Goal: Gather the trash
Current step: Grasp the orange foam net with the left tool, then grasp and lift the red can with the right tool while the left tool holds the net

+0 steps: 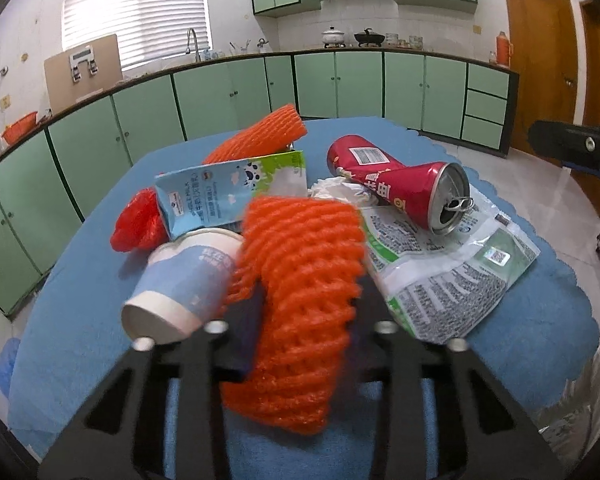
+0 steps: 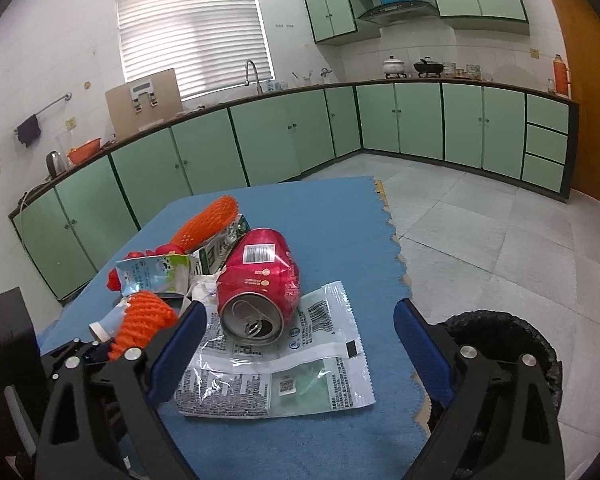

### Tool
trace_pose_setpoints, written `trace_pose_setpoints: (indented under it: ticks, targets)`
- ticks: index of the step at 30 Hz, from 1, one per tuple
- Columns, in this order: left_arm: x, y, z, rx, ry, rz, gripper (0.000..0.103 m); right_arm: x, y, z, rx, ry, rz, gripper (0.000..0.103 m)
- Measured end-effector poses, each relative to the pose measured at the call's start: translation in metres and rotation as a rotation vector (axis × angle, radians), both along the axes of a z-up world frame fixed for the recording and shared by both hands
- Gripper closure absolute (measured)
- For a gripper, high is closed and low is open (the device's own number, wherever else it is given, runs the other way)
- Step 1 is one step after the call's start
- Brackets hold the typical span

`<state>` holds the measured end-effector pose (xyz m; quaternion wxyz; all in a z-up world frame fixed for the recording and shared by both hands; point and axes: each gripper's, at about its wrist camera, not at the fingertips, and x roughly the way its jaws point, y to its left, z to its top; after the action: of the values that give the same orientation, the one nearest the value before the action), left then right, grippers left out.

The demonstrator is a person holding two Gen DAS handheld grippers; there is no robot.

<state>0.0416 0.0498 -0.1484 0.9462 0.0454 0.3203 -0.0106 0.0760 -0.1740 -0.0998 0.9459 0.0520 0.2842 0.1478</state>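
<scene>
My left gripper is shut on an orange foam net, which bulges out between the black fingers; from the right wrist it shows at lower left. Beside it lie a tipped paper cup, a blue-green milk carton, a second orange net and a red mesh. A crushed red can rests on a printed plastic wrapper. My right gripper stands open just in front of the can and over the wrapper, nothing between its blue pads.
The trash sits on a table under a blue cloth with a ragged right edge. A black-lined bin stands on the floor by the table's right side. Crumpled white tissue lies behind the can. Green kitchen cabinets line the far walls.
</scene>
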Motion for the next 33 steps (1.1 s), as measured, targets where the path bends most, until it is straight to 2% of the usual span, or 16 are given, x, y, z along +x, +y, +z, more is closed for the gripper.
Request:
trace_pose_setpoints:
  ticks: [4,15,20,28,33]
  targets:
    - [-0.002,0.003,0.008,-0.019,-0.02,-0.005,0.085,0.001,0.002,0.001,-0.01,-0.001,0.001,0.01]
    - [-0.004,0.014,0.049,-0.079,-0.111,0.006,0.087,0.023,0.028,-0.007,-0.011,0.017,0.046,0.013]
    - [0.004,0.023,0.062,-0.069,-0.139,0.042,0.087,0.041,0.045,-0.013,-0.021,0.021,0.057,0.013]
    - [0.019,0.034,0.063,-0.065,-0.122,0.083,0.087,0.074,0.064,-0.036,-0.073,0.096,0.065,0.013]
    - [0.027,0.04,0.06,-0.082,-0.106,0.085,0.087,0.085,0.073,-0.045,-0.151,0.134,0.08,0.014]
